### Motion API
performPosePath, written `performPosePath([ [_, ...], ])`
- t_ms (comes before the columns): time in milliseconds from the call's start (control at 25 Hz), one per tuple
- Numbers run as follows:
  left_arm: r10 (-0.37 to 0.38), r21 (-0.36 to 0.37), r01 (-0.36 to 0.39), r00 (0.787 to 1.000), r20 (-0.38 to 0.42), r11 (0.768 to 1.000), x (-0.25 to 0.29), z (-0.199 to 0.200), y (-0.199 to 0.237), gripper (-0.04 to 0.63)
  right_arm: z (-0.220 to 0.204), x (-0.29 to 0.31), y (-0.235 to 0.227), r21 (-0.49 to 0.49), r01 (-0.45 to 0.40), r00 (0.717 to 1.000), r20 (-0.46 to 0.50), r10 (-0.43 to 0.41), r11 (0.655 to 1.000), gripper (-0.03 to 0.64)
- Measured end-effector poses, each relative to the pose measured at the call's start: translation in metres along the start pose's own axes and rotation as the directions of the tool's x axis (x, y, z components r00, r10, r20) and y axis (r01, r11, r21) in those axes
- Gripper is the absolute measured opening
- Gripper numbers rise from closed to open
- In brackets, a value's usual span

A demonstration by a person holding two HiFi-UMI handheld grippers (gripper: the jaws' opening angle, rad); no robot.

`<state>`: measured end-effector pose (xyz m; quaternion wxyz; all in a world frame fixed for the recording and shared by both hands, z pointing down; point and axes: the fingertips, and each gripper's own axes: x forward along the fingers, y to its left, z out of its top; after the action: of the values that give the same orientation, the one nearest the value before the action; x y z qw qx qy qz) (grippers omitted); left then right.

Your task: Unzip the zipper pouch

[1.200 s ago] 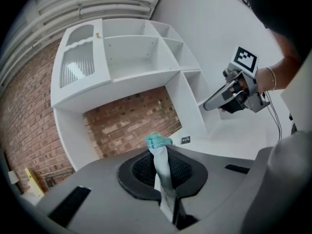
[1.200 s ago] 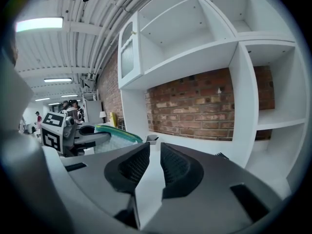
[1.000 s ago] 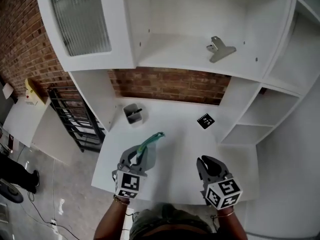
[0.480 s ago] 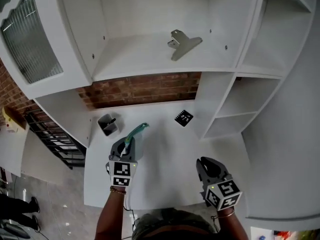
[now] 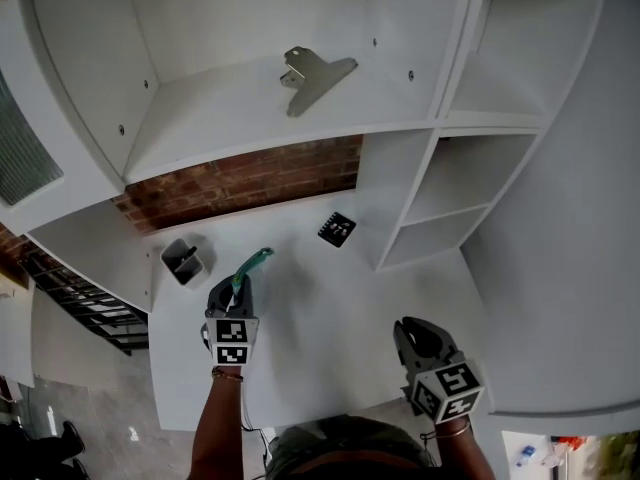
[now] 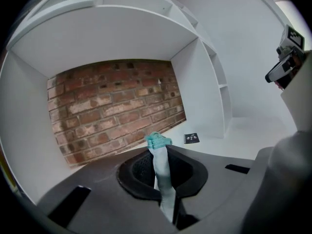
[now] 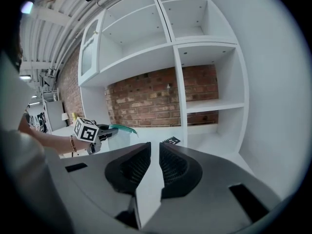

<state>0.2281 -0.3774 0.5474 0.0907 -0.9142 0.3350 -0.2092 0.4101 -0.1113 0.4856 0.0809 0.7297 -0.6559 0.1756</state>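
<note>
Over the left half of the white desk point(image 5: 300, 318), my left gripper point(image 5: 236, 290) has its jaws pressed together on the zipper pouch point(image 6: 161, 172). The pale, see-through material is pinched flat between the pads. The pouch's teal zip edge point(image 6: 158, 140) sticks out past the jaw tips toward the brick wall point(image 6: 112, 106) at the back. In the head view the teal edge lies between a small grey container point(image 5: 182, 261) on its left and a black marker card point(image 5: 336, 229) farther right, touching neither. I cannot tell whether the pouch's body rests on the desk or hangs just clear of it. My right gripper point(image 7: 151, 152) is well apart from the pouch, low at the near right of the desk. Its jaws are nearly together, with only a thin slit between them, and they grip nothing; bare white surface shows through the gap. From its view my left gripper and the teal edge appear off to the left, in front of the brick. A metal clip point(image 5: 313, 76) lies on the shelf point(image 5: 220, 118) above.
</note>
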Motion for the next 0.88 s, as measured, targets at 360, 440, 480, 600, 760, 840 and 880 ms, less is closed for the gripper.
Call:
performPosePath([
  [360, -0.093, -0.072, 0.091, 0.995, -0.034, 0.993, 0.007, -0.018, -0.024, 0.008, -0.005, 0.005, -0.006, 0.011, 0.013, 1.0, -0.002, -0.013, 1.0, 0.049],
  [440, -0.145, -0.112, 0.139, 0.988, -0.049, 0.984, 0.003, -0.022, -0.034, 0.069, -0.005, 0.007, -0.003, 0.011, 0.003, 1.0, -0.003, -0.003, 1.0, 0.049],
  [480, -0.178, -0.139, 0.169, 0.983, -0.054, 0.976, 0.001, -0.024, -0.039, 0.137, -0.005, 0.009, -0.002, 0.013, -0.003, 1.0, -0.004, 0.003, 1.0, 0.049],
  [600, -0.254, -0.213, 0.237, 0.965, -0.06, 0.948, -0.005, -0.031, -0.052, 0.211, -0.005, 0.012, 0.001, 0.02, -0.016, 1.0, -0.006, 0.016, 1.0, 0.049],
  [760, -0.312, -0.228, 0.285, 0.945, -0.095, 0.931, -0.015, -0.044, -0.066, 0.274, -0.005, 0.013, 0.009, 0.019, -0.034, 0.999, -0.005, 0.034, 0.999, 0.048],
  [840, -0.337, -0.242, 0.304, 0.935, -0.108, 0.922, -0.02, -0.05, -0.073, 0.296, -0.005, 0.012, 0.013, 0.017, -0.045, 0.999, -0.006, 0.045, 0.999, 0.048],
  [880, -0.349, -0.253, 0.313, 0.93, -0.112, 0.915, -0.022, -0.053, -0.077, 0.306, -0.006, 0.011, 0.015, 0.016, -0.048, 0.999, -0.008, 0.049, 0.999, 0.048],
])
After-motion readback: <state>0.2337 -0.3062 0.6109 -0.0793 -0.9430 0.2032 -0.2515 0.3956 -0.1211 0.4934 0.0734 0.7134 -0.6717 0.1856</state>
